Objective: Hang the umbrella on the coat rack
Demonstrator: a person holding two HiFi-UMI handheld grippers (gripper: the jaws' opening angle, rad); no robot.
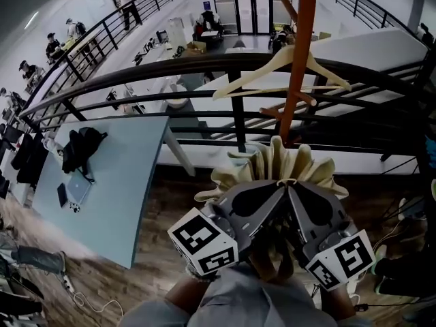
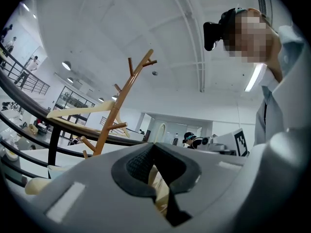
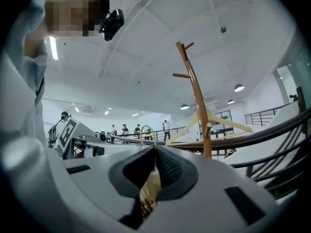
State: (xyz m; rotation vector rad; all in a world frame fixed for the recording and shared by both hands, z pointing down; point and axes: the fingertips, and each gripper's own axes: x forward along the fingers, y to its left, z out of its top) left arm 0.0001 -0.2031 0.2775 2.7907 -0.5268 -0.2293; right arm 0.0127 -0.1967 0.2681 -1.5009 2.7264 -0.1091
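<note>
Clamping the cream umbrella (image 1: 274, 161) in both left gripper (image 1: 275, 193) and right gripper (image 1: 295, 193), tips angled together and upward, just below the orange coat rack (image 1: 300, 53) and its wooden hanger (image 1: 276, 65)

Dim and cool-toned in the head view, with black vignetting at the corners and heavy fisheye bowing of the railing (image 1: 204, 63). Brighter in both gripper views, lit from ceiling strip lights (image 2: 253, 77) (mild glare there). Soft, unfocused in the near foreground.
</note>
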